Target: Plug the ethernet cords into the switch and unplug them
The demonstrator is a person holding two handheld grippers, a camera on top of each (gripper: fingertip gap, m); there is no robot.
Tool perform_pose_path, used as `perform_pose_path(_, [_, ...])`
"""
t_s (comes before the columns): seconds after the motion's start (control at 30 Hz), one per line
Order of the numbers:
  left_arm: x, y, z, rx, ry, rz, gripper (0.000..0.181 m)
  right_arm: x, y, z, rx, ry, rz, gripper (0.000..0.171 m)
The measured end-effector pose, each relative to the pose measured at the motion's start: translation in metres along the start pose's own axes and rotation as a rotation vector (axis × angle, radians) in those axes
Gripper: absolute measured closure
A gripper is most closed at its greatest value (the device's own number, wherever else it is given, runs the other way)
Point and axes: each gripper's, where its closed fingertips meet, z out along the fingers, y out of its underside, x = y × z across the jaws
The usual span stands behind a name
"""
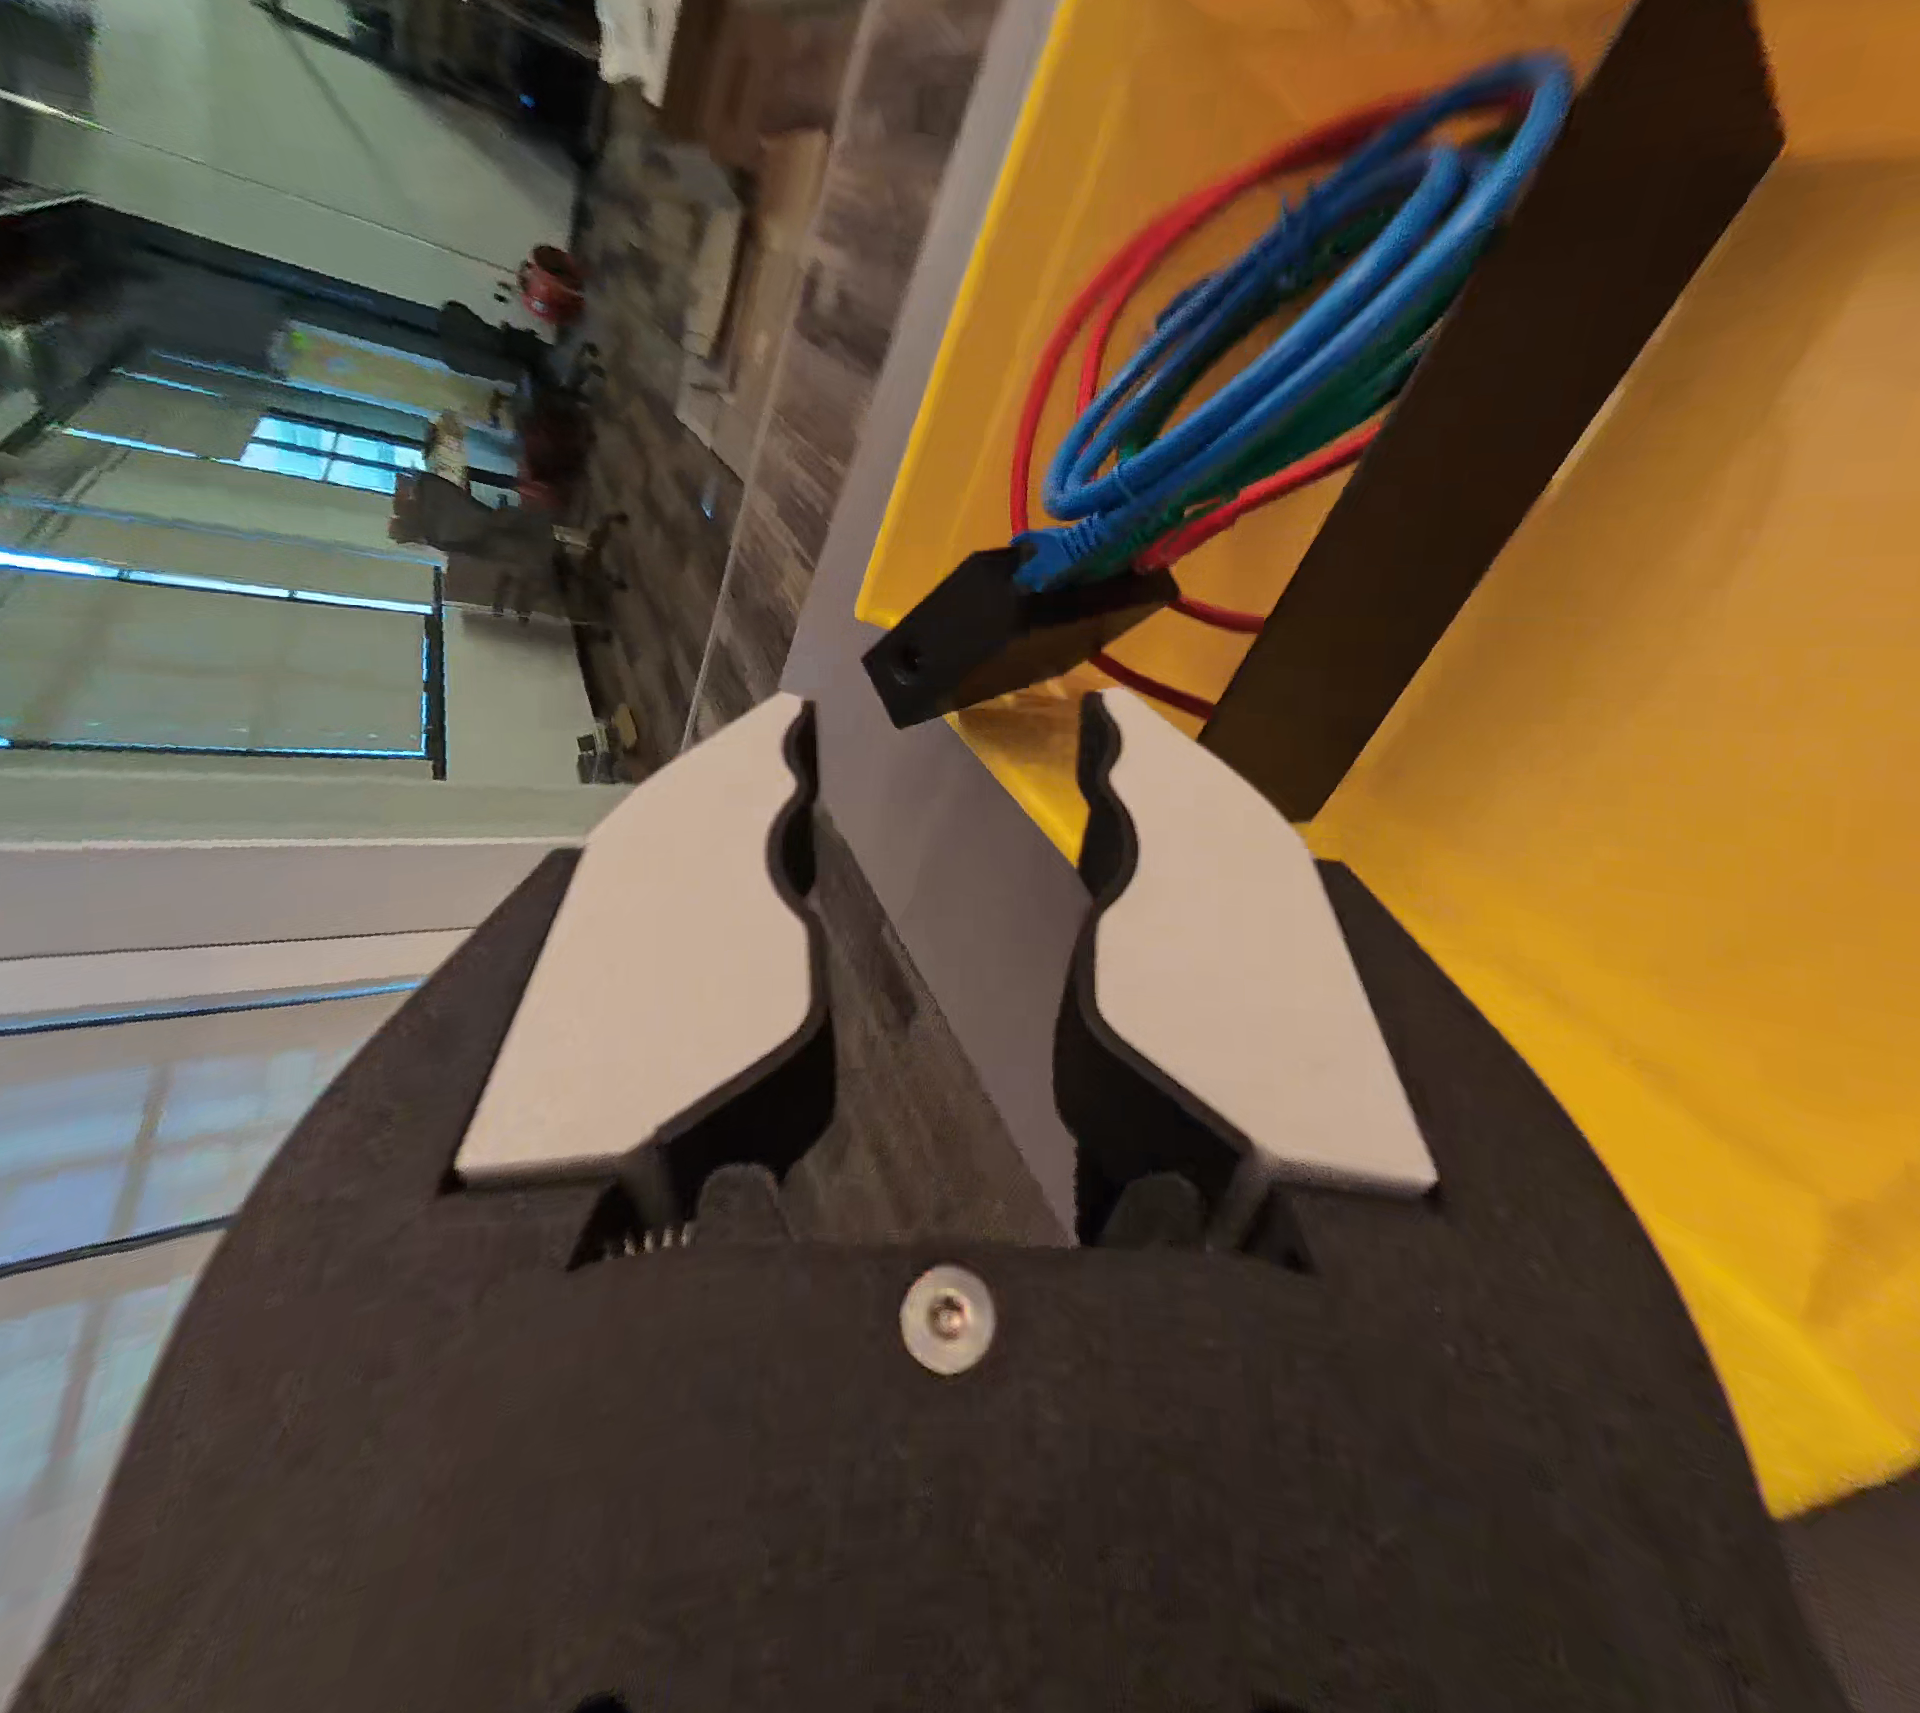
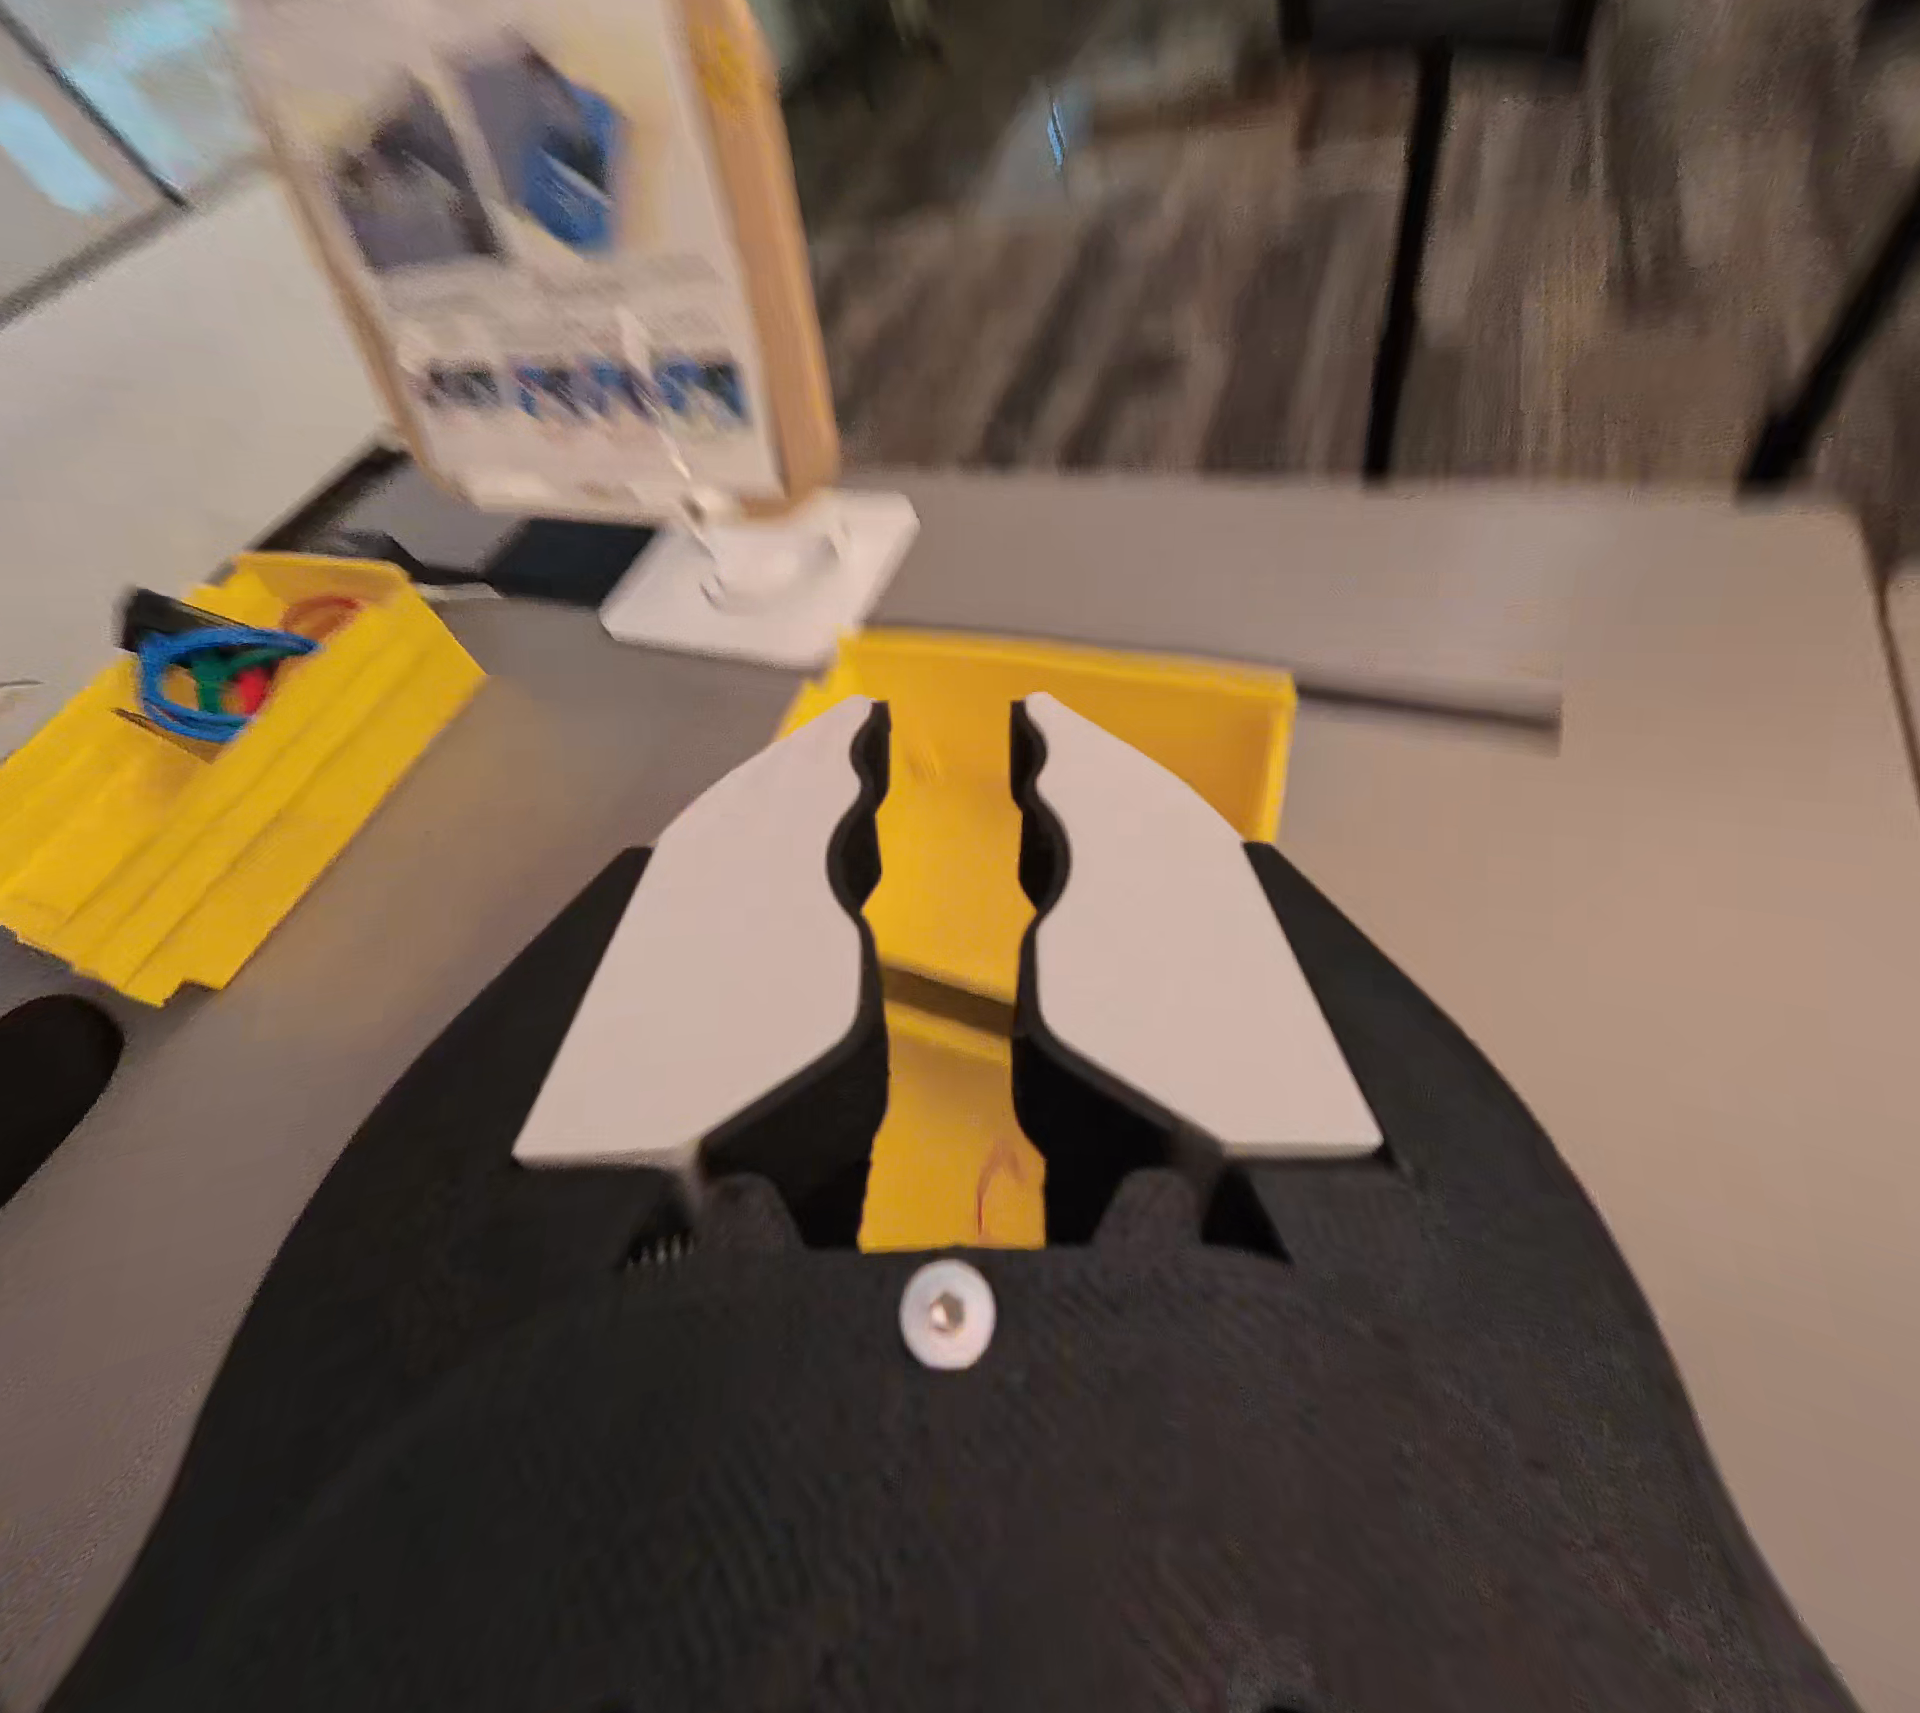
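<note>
Print on standing sign (image 2: pixel 540 209) blurred, nothing legible.

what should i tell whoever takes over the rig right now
Left gripper: open, empty, just short of the switch.
Right gripper: open, empty, over a second yellow bin.
Switch and coiled blue, red and green cords sit in the yellow bin with a black divider. Cord ends sit at the switch; whether they are plugged in cannot be told.
Done: nothing gripped yet.
Left: plug the cords in, then unplug them.
</note>
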Motion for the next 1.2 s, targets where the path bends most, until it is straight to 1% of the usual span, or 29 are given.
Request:
perform_pose_path(0.03, [0.0, 0.001, 0.007, -0.022, 0.024, 0.046, 0.128, -0.018, -0.017, -0.005, 0.104, -0.047, -0.067, 0.145])
perform_pose_path(0.07, [0.002, 0.002, 0.014, -0.041, 0.059, 0.097, 0.126, -0.039, -0.032, -0.009, 0.205, -0.113, -0.125, 0.136])
perform_pose_path(0.1, [0.003, 0.004, 0.02, -0.074, 0.074, 0.175, 0.128, -0.062, -0.043, -0.015, 0.313, -0.202, -0.173, 0.121])
perform_pose_path(0.13, [-0.001, 0.006, 0.025, -0.107, 0.061, 0.273, 0.136, -0.086, -0.052, -0.022, 0.429, -0.305, -0.21, 0.112])
perform_pose_path(0.2, [0.0, 0.007, 0.037, -0.127, 0.107, 0.403, 0.138, -0.122, -0.063, -0.036, 0.643, -0.467, -0.254, 0.114])
perform_pose_path(0.23, [0.002, 0.009, 0.042, -0.151, 0.152, 0.418, 0.136, -0.132, -0.064, -0.036, 0.675, -0.509, -0.255, 0.115])
perform_pose_path(0.3, [0.006, 0.018, 0.052, -0.21, 0.25, 0.426, 0.12, -0.146, -0.057, -0.023, 0.605, -0.556, -0.256, 0.115])
perform_pose_path(0.37, [0.007, 0.027, 0.058, -0.257, 0.304, 0.496, 0.117, -0.153, -0.048, -0.008, 0.526, -0.553, -0.284, 0.114])
perform_pose_path(0.5, [0.014, 0.032, 0.071, -0.25, 0.363, 0.6, 0.124, -0.155, -0.041, 0.011, 0.49, -0.503, -0.327, 0.115])
perform_pose_path(0.57, [0.016, 0.027, 0.077, -0.215, 0.373, 0.606, 0.126, -0.158, -0.037, 0.019, 0.465, -0.512, -0.328, 0.115])
perform_pose_path(0.7, [0.017, 0.031, 0.088, -0.224, 0.411, 0.638, 0.129, -0.159, -0.03, 0.032, 0.432, -0.507, -0.33, 0.115])
perform_pose_path(0.8, [0.022, 0.033, 0.094, -0.22, 0.427, 0.663, 0.134, -0.158, -0.024, 0.041, 0.397, -0.509, -0.326, 0.115])
perform_pose_path(0.9, [0.023, 0.032, 0.1, -0.22, 0.426, 0.67, 0.143, -0.158, -0.02, 0.047, 0.372, -0.508, -0.33, 0.115])
perform_pose_path(1.03, [0.024, 0.033, 0.102, -0.242, 0.422, 0.717, 0.148, -0.16, -0.017, 0.049, 0.355, -0.509, -0.352, 0.116])
perform_pose_path(1.2, [0.015, 0.034, 0.096, -0.33, 0.363, 0.752, 0.15, -0.158, -0.014, 0.053, 0.339, -0.514, -0.355, 0.118])
